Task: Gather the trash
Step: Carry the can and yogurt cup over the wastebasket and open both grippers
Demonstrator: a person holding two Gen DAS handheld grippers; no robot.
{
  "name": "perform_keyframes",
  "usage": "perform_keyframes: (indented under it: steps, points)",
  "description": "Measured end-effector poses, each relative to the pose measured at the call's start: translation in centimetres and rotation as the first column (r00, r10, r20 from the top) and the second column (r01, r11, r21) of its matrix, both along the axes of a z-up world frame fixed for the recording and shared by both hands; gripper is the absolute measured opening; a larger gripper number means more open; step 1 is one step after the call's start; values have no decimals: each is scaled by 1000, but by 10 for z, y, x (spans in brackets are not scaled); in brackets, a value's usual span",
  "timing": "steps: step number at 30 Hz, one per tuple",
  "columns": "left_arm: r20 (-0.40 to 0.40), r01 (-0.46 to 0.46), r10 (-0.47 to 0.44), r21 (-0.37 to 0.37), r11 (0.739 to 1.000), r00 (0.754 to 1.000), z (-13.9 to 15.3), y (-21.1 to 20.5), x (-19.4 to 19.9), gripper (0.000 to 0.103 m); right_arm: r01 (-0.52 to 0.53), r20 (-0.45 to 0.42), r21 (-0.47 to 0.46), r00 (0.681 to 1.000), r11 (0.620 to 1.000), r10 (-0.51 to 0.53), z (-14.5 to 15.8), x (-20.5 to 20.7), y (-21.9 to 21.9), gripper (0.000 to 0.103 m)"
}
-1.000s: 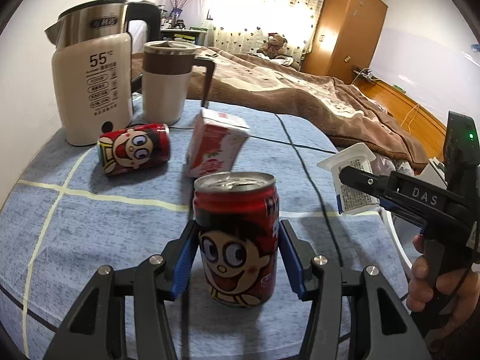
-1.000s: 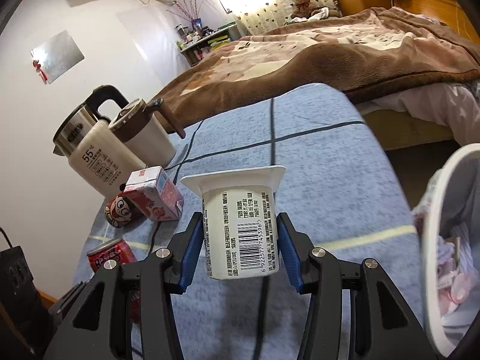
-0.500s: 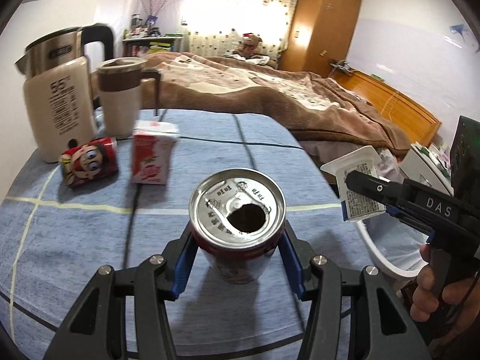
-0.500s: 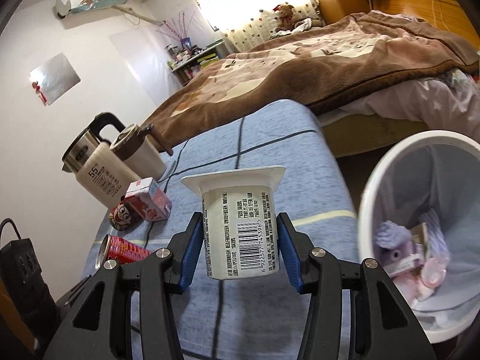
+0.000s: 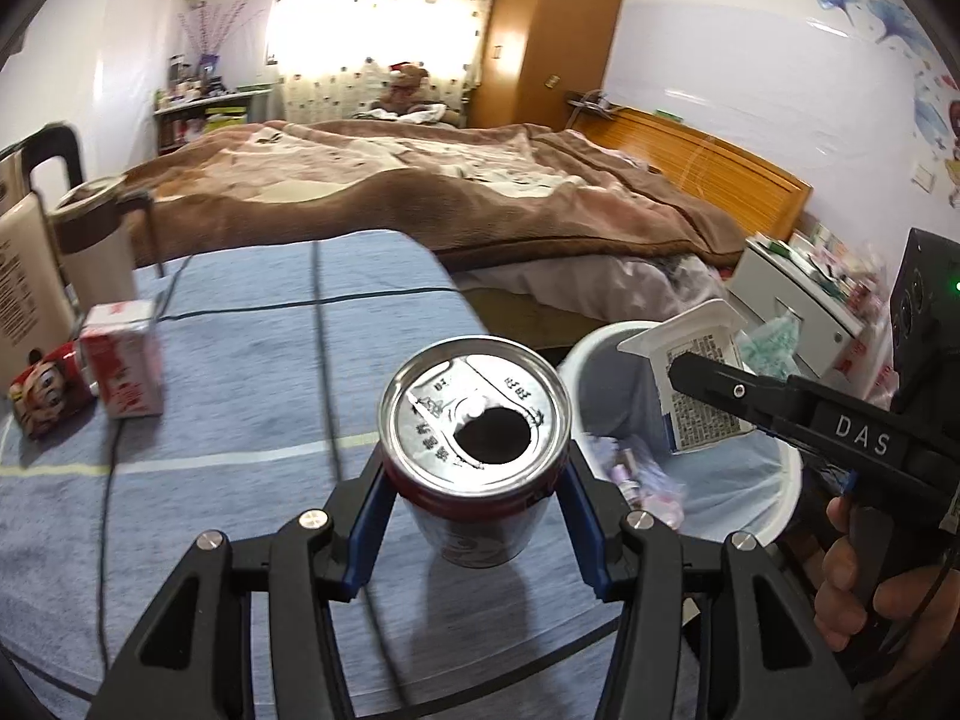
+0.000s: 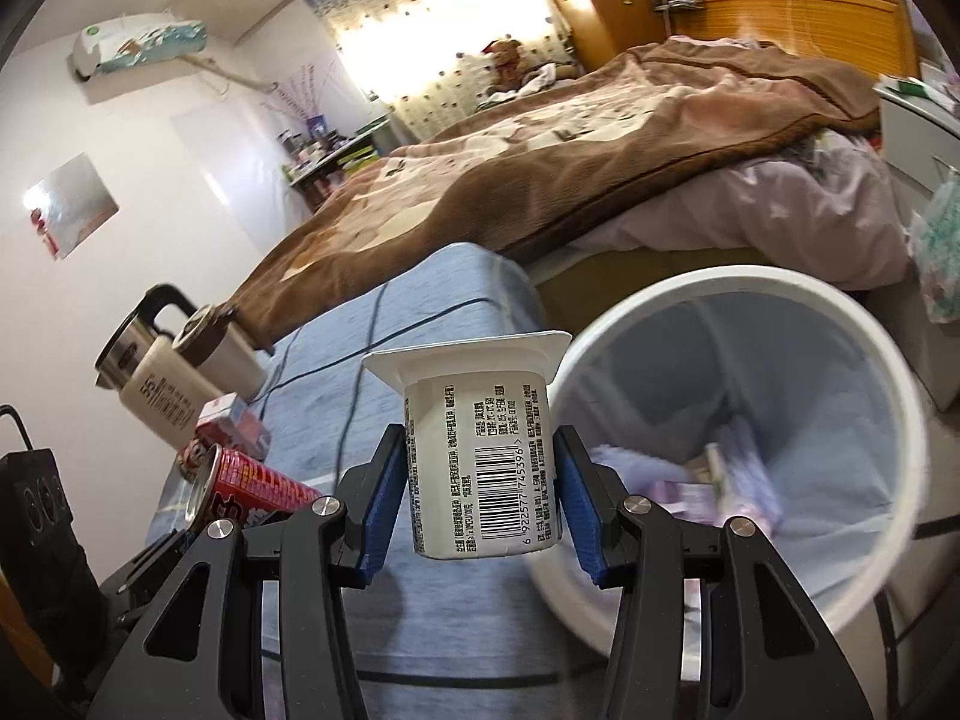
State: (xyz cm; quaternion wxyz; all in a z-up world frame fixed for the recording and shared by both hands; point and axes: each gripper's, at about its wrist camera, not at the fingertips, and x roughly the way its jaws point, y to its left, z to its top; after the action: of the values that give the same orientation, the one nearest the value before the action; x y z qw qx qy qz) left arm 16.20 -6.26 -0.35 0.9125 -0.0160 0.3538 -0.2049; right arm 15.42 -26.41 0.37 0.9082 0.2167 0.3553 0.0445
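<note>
My left gripper (image 5: 474, 516) is shut on an opened red drink can (image 5: 474, 450), held above the blue tablecloth (image 5: 240, 372) near the table's right edge. My right gripper (image 6: 483, 498) is shut on a white yogurt cup (image 6: 480, 450) with a barcode label, held beside the rim of a white trash bin (image 6: 888, 360). The left wrist view shows the cup (image 5: 696, 384) over the bin (image 5: 786, 498), pinched in the right gripper (image 5: 708, 384). The can (image 6: 252, 483) also shows low on the left of the right wrist view. Wrappers lie inside the bin.
A second red can (image 5: 42, 390) lies on its side beside a small red-and-white carton (image 5: 123, 360) at the table's left. A kettle (image 6: 150, 384) and a lidded mug (image 5: 99, 240) stand behind them. A bed with a brown blanket (image 5: 450, 192) lies beyond; a white cabinet (image 5: 798, 300) stands right.
Both grippers have swung to the right with their loads. The bin has come into full view, and the cup now hangs over its opening. The can has tilted so its open top shows.
</note>
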Motion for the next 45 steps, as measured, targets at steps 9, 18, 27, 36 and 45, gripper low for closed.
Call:
perform_keyframes:
  steps: [9, 18, 27, 36, 45]
  points:
    - [-3, 97, -97, 9, 995, 995, 2, -54, -1, 55, 82, 2, -23, 997, 996, -82, 2, -15, -48, 50]
    - [-8, 173, -173, 25, 985, 985, 2, -101, 0, 55, 131, -31, -93, 990, 987, -135, -5, -22, -84, 50]
    - [-30, 216, -214, 44, 976, 976, -8, -136, 9, 55, 141, -111, -144, 981, 979, -158, -27, -9, -110, 50]
    - [-65, 223, -220, 43, 974, 973, -17, -142, 16, 56, 137, -182, -200, 968, 970, -174, -45, 1, -123, 51]
    - [-61, 219, -217, 29, 975, 974, -14, -137, 15, 57, 147, -167, -188, 970, 971, -179, -45, -2, -123, 56]
